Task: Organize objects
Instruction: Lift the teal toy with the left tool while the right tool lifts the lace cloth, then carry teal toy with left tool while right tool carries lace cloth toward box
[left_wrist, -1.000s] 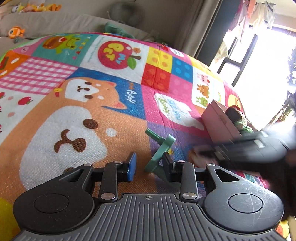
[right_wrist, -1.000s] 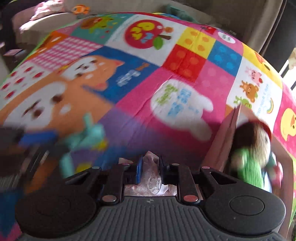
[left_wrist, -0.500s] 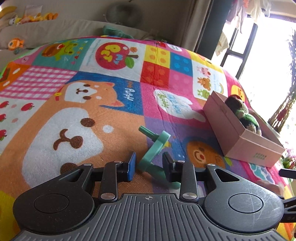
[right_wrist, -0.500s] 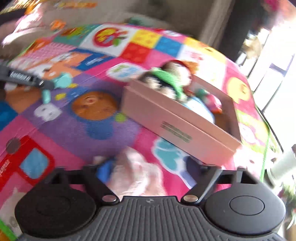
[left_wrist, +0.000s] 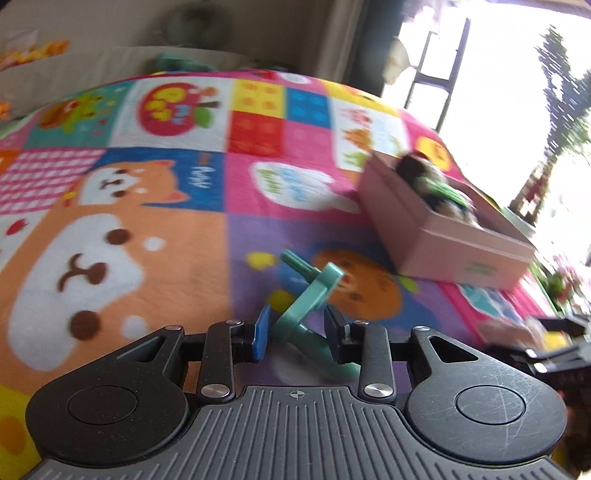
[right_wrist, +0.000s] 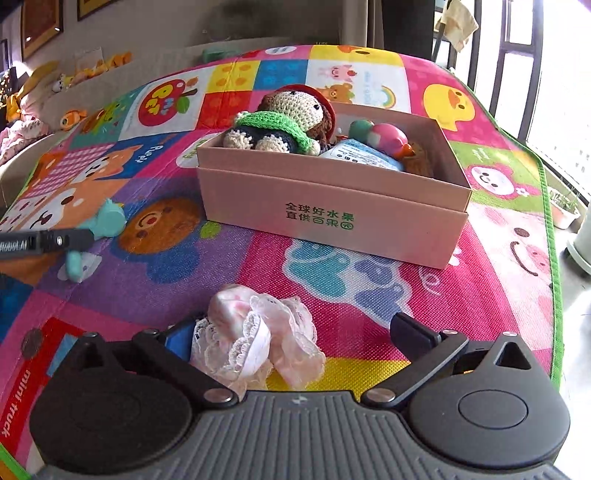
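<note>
My left gripper (left_wrist: 297, 321) is shut on a teal plastic toy (left_wrist: 314, 291), which sticks up tilted from between the pads above the play mat. The pink cardboard box (left_wrist: 443, 236) lies ahead to the right. In the right wrist view the same toy (right_wrist: 107, 218) shows at the far left, in front of the box (right_wrist: 332, 206). My right gripper (right_wrist: 291, 330) has its jaws opening wide. A pink lace cloth (right_wrist: 255, 332) lies on the mat between them. It leans on the left blue pad and is well apart from the right finger (right_wrist: 410, 330).
The box holds a crocheted doll (right_wrist: 291, 118), a pink and green ball (right_wrist: 376, 134) and a blue packet (right_wrist: 362, 155). The colourful play mat (right_wrist: 498, 236) ends in a green edge at the right. A sofa with soft toys (right_wrist: 74, 118) runs along the back.
My right gripper swung right to face the box and opened, letting go of the lace cloth it was pinching. My left gripper drifted right with the teal toy, closer to the box.
</note>
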